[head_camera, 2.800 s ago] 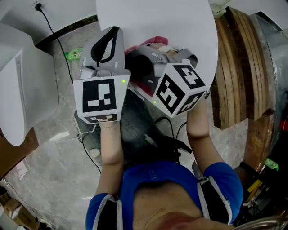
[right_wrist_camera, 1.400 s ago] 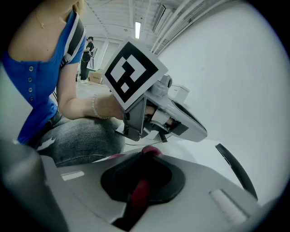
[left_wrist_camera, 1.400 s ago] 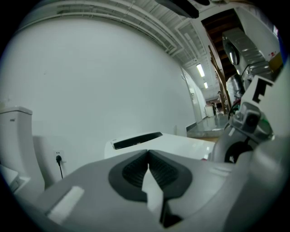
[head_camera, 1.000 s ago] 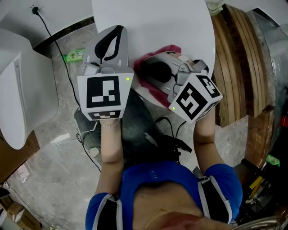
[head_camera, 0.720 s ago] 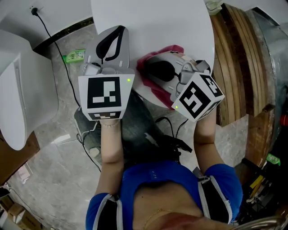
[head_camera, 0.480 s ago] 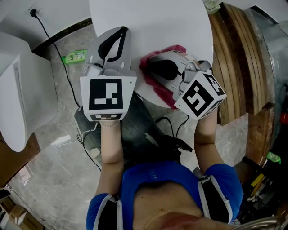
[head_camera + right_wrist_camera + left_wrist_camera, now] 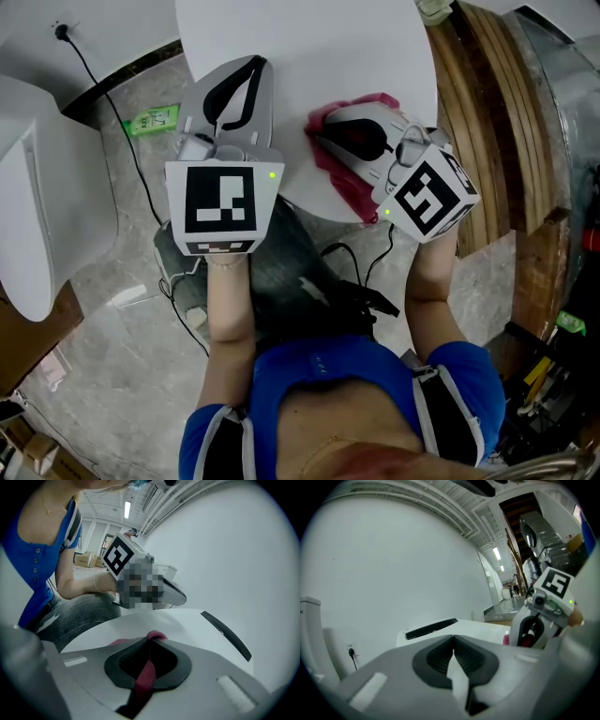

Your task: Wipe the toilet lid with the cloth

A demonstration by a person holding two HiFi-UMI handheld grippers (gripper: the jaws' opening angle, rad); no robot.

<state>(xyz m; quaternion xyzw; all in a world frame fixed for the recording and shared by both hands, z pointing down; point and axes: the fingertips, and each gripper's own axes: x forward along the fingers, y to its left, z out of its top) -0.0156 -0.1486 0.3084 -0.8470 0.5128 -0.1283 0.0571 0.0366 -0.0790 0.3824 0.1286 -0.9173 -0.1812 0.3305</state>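
Right grey plastic claw [image 7: 321, 141] [image 7: 149, 641]: jaws clamped on a fold of the crimson cloth, tips low over the front right part of the lid, marker cube nearest the person
Left grey plastic claw [image 7: 246, 67] [image 7: 453, 641]: jaws closed tip to tip with nothing gripped, held at the lid's front left edge, beside the right claw; contact with the lid cannot be told
Grey marbled stone floor [image 7: 112, 375]: spreads around the toilet and under the person's legs
White oval toilet lid [image 7: 319, 37] [image 7: 480, 627] [image 7: 159, 618]: lowered flat, bare apart from the cloth
Brown curved wooden planks [image 7: 487, 112]: stacked just right of the lid
Crimson soft cloth [image 7: 349, 183] [image 7: 144, 679]: spread on the lid under the right claw, reaching the lid's front rim
Small green packet [image 7: 150, 119]: lies on the floor left of the lid, near a black cable [image 7: 103, 66]
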